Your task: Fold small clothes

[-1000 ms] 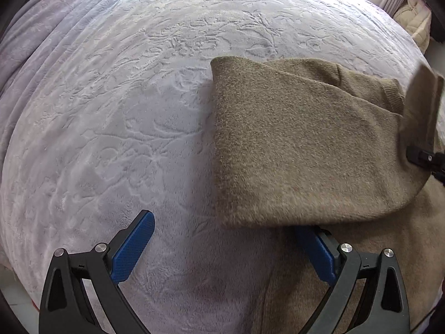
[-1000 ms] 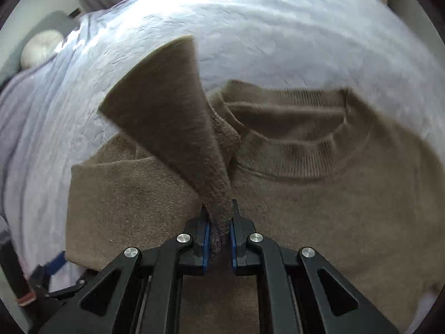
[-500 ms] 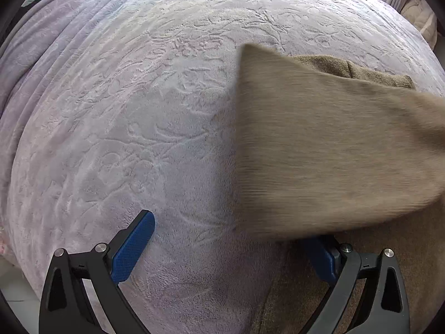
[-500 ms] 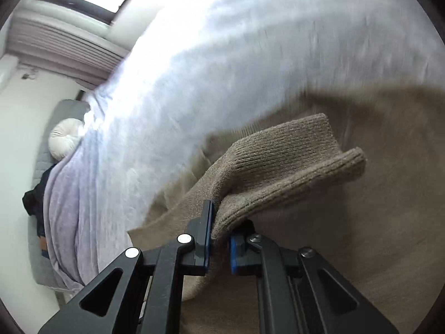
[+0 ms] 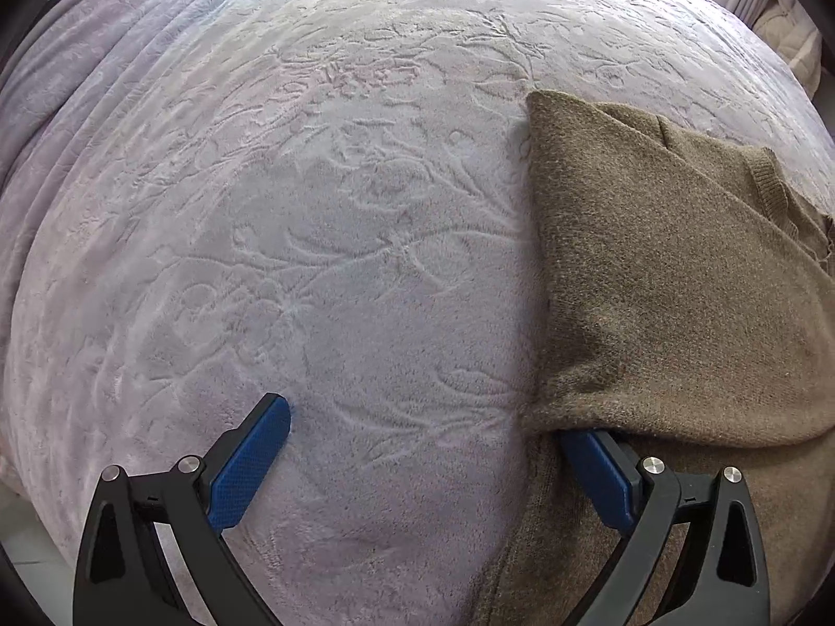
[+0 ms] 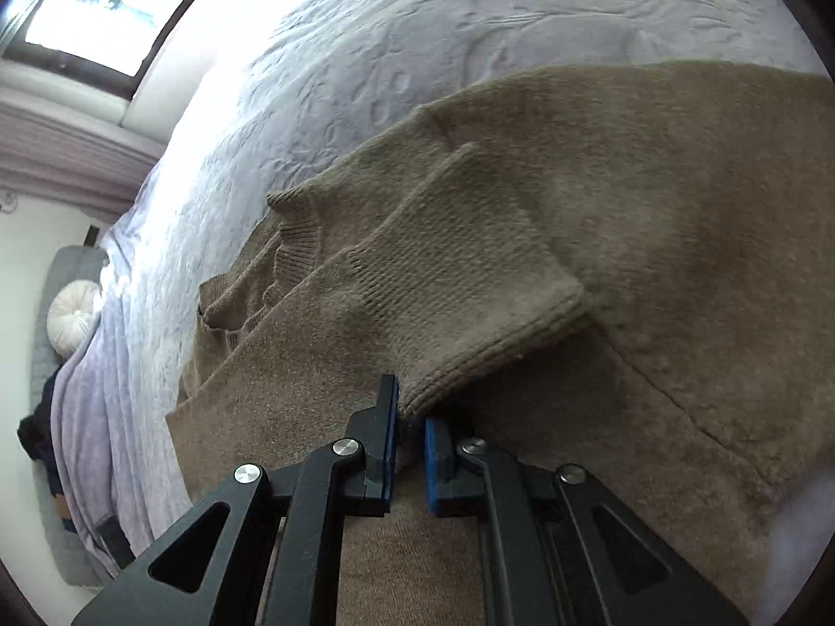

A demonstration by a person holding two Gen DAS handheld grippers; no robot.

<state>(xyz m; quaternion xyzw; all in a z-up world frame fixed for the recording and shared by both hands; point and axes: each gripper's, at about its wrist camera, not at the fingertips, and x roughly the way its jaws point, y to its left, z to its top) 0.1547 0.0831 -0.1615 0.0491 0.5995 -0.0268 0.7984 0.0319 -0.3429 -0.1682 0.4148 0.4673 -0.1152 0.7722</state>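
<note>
A brown knit sweater [image 5: 652, 287] lies on the pale embossed blanket [image 5: 313, 208], its left side folded over the body. My left gripper [image 5: 417, 420] stands wide open at the sweater's left edge. Its left finger rests on bare blanket, and the tip of its right finger is hidden under the folded edge. In the right wrist view, my right gripper [image 6: 412, 417] is shut on the ribbed cuff of the sleeve [image 6: 469, 302], which is laid across the sweater body [image 6: 678, 182]. The ribbed collar [image 6: 297, 229] shows beyond the sleeve.
The blanket [image 6: 417, 52] covers a wide bed all around the sweater. A round white cushion [image 6: 73, 321] and dark clothing [image 6: 36, 433] lie at the far side. A bright window [image 6: 99, 5] is above. A cream cushion [image 5: 793, 41] sits at the bed's far right.
My right gripper carried the sleeve across the sweater's body and lowered it, rolling as it went. The lifted fold has settled flat on the sweater. My left gripper stayed put.
</note>
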